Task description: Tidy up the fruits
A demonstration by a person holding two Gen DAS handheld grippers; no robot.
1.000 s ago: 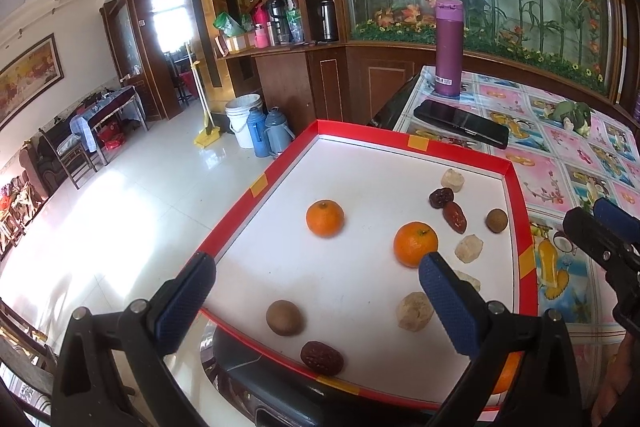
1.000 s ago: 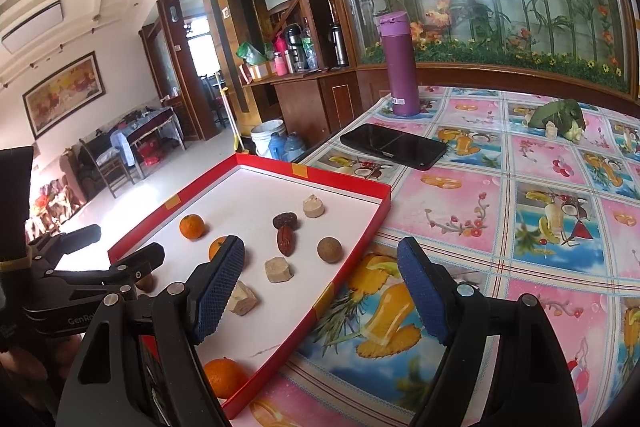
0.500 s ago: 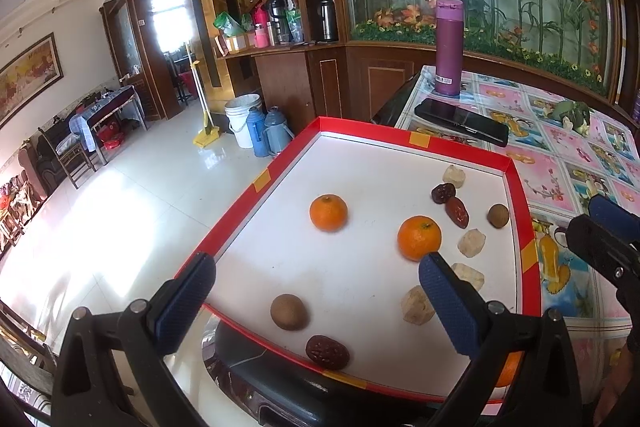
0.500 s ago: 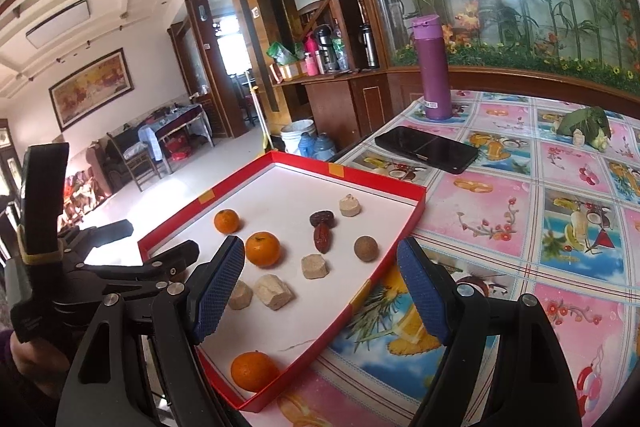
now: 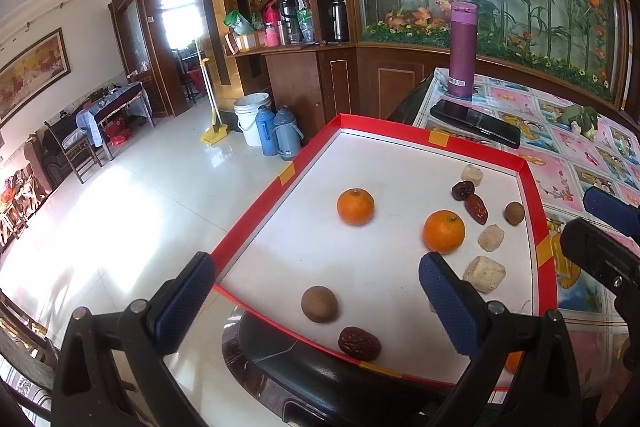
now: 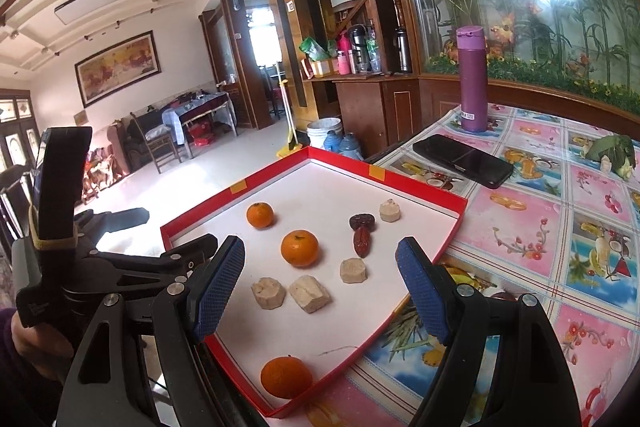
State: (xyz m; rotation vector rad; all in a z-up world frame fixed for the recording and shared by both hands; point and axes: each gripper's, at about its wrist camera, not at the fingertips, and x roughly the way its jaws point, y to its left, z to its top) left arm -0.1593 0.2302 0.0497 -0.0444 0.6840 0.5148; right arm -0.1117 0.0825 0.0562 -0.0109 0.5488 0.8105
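Three mandarin oranges lie apart among red dates, brown round fruits and pale chunks in a red-rimmed white tray on the tabletop, while the left gripper and right gripper hover above, both spread wide and empty.

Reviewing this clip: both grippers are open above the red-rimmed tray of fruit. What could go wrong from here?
1. The shallow red-rimmed white tray overhangs the table edge above the floor; pressing its near corner might tip it.
2. The round oranges lie loose and could roll when nudged by the open right gripper.
3. The two dark red dates touch each other, so pinching one may drag the other.
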